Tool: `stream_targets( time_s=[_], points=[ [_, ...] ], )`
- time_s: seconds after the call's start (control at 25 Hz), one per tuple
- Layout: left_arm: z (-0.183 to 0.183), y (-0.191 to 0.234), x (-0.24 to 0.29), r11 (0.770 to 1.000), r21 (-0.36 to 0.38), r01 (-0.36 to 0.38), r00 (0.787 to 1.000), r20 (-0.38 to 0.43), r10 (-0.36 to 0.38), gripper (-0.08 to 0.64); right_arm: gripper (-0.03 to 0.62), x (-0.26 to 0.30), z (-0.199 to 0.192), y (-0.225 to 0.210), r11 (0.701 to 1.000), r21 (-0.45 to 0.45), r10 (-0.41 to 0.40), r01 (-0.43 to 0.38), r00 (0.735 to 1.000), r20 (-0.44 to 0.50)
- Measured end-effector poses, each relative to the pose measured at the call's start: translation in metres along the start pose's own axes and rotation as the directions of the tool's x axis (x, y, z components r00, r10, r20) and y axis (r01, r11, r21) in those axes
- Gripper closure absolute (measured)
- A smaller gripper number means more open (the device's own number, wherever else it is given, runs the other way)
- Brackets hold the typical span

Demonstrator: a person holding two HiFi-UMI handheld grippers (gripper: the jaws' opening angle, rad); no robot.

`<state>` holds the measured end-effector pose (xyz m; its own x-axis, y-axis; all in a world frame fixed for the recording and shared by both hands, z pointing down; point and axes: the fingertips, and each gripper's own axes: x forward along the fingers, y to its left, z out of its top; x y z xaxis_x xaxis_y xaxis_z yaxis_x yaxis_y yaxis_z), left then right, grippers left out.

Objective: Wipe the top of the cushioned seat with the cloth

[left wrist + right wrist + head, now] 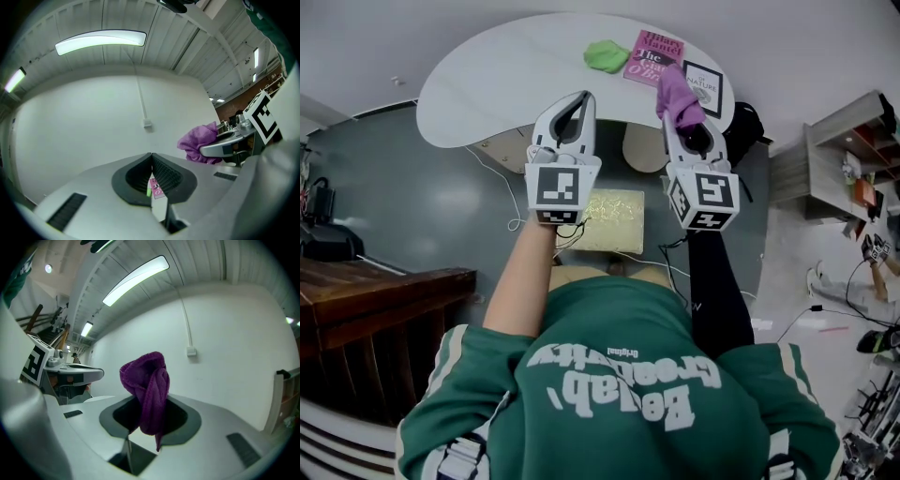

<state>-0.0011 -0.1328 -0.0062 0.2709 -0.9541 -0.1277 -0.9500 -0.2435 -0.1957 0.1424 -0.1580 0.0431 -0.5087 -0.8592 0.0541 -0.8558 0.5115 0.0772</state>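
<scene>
Clamping the purple cloth (149, 385), right hand-held gripper (684, 124); left hand-held gripper (151, 154) clenched empty; pink book (652, 54) reads "Hilary Mantel"

Bright, even light; long white ceiling strip light (101, 41) glaring, fisheye corners black, grey left gripper (151, 155) soft.

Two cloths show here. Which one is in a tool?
The purple cloth, pinched in the right tool. The green cloth lies loose on the white table, and the left tool is shut on nothing.

Cushioned seat (614, 220) just before table (487, 84)
</scene>
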Motion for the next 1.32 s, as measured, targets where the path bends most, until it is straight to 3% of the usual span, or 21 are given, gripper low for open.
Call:
stream_targets(
  time_s=[1.32],
  points=[
    [0.012, 0.014, -0.005, 0.998, 0.022, -0.053, 0.998, 0.024, 0.053, 0.543, 0.471, -0.008, 0.009, -0.001, 0.999, -0.030, 0.014, -0.013, 0.999, 0.051]
  ],
)
